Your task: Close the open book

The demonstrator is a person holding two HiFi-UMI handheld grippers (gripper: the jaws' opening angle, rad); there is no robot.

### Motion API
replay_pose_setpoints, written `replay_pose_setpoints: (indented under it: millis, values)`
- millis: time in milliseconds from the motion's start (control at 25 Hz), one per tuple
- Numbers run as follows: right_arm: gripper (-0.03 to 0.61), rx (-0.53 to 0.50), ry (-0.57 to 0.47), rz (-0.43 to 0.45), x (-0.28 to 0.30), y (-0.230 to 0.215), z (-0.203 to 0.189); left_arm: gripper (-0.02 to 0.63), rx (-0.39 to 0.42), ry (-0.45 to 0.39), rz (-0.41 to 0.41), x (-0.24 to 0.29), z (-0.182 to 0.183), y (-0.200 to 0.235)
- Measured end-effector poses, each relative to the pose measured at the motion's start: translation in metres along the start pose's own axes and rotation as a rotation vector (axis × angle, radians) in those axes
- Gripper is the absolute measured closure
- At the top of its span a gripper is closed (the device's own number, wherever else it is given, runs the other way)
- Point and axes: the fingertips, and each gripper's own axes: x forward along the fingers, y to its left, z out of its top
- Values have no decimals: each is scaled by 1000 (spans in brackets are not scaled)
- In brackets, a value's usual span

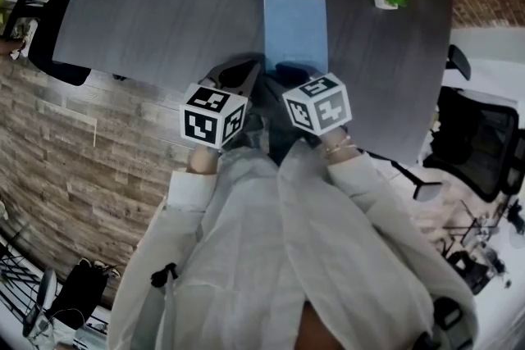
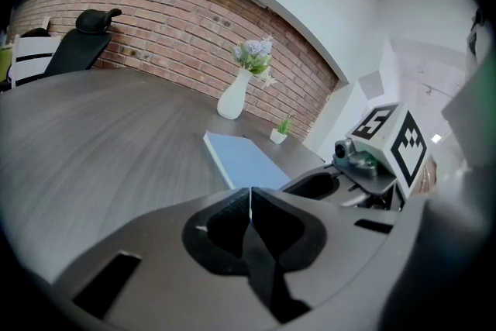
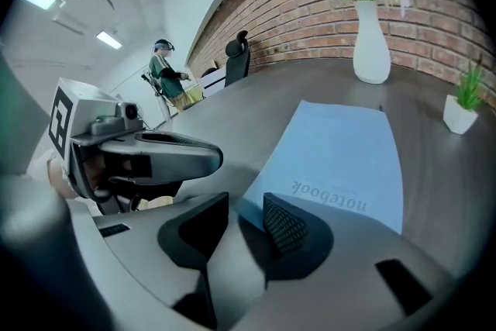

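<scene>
A white vase (image 3: 371, 43) and small potted plant (image 3: 463, 106) stand on the grey table (image 2: 93, 136).

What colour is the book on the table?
The book is light blue; it shows best in the right gripper view.

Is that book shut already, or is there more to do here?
Done, it seems: the blue notebook lies flat and closed, cover up, on the table. In hand: nothing is gripped; the right gripper has its jaws apart at the notebook's near corner, and the left gripper is shut and empty. Left: probably only drawing both grippers away.
</scene>
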Motion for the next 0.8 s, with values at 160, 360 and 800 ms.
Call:
replay_pose_setpoints:
  millis: [160, 360, 800]
  values:
    - [433, -4, 7, 15, 0, 4, -1, 603, 11, 0, -7, 0, 4, 0]
    - [413, 1, 19, 49, 0, 7, -1, 603, 18, -3, -10, 1, 11, 1]
    - [405, 45, -84, 107, -28, 0, 16, 603, 20, -33, -15, -3, 25, -7]
